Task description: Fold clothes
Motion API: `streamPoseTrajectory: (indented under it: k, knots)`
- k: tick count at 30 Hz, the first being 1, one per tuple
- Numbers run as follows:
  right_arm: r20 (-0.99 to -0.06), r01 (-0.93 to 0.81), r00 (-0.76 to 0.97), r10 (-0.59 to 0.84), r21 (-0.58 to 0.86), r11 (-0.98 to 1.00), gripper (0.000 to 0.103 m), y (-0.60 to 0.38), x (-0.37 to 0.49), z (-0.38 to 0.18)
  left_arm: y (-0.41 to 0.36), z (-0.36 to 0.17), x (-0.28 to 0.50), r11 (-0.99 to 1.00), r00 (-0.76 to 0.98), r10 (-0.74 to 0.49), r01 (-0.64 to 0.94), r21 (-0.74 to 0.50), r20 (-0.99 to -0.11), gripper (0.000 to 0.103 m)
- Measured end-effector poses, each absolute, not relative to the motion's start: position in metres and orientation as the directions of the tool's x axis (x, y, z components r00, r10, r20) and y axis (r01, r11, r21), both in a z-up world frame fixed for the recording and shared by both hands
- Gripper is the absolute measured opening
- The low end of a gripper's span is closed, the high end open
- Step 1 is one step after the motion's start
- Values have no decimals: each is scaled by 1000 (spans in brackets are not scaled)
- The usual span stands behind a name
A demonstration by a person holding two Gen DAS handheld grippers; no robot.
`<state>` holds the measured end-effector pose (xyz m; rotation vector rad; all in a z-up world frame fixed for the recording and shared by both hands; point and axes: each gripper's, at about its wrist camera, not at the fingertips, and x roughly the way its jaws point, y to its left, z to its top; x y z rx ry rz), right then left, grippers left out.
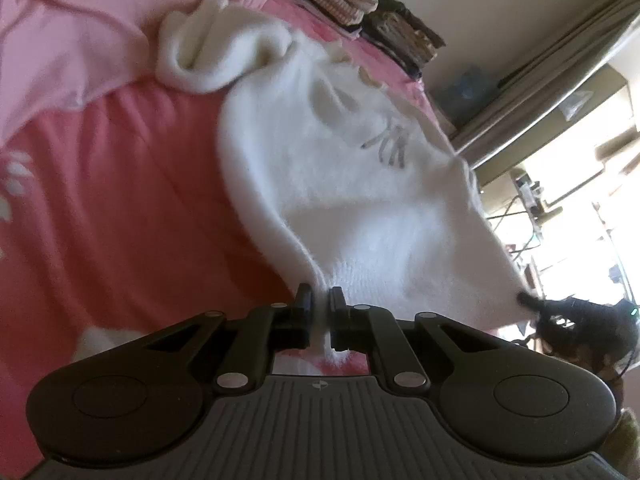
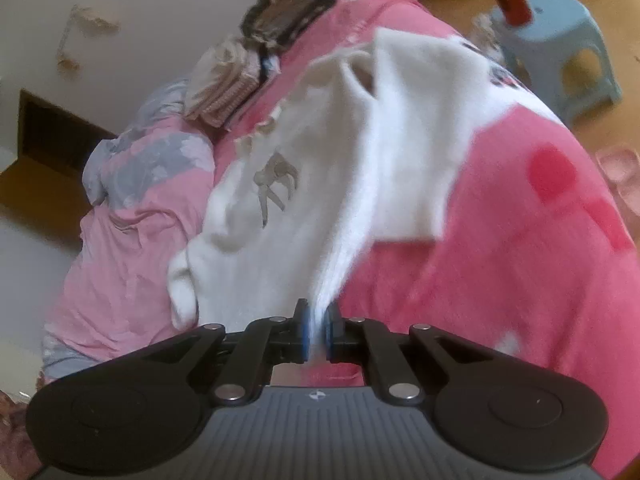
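Both grippers — left gripper (image 1: 320, 300), right gripper (image 2: 318, 312) — jaws clenched on white sweater (image 1: 360, 200) hem.

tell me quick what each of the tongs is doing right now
Left tongs: shut on the hem of the white sweater.
Right tongs: shut on another part of the same white sweater's edge, cloth pulled taut.

Left gripper (image 1: 320, 300): matte black linkage arms, silver rivets, ribbed grey housing, round side caps. Right gripper (image 2: 318, 312): alike, with blue finger pads (image 2: 306, 328).
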<state>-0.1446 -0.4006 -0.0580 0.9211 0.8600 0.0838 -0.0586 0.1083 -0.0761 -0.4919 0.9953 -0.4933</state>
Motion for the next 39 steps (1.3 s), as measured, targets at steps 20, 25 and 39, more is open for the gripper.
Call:
streamPoseTrajectory:
  k: [20,25,39]
  knots:
    - [-819,443,544,181,463,768,22,-395,-181,-100,107,-114,-64,902,390,-431,165,-399,-814,25]
    - [-780,302,620,82,333,893,22,-356,-186,-65,108,-102,-70,906,444,-423,185,-381,-790,25]
    - [-763,53,634,125,204,978,22,-282,-147,-69,93,-106,-32,945,548,-322,142,-293,-772,7]
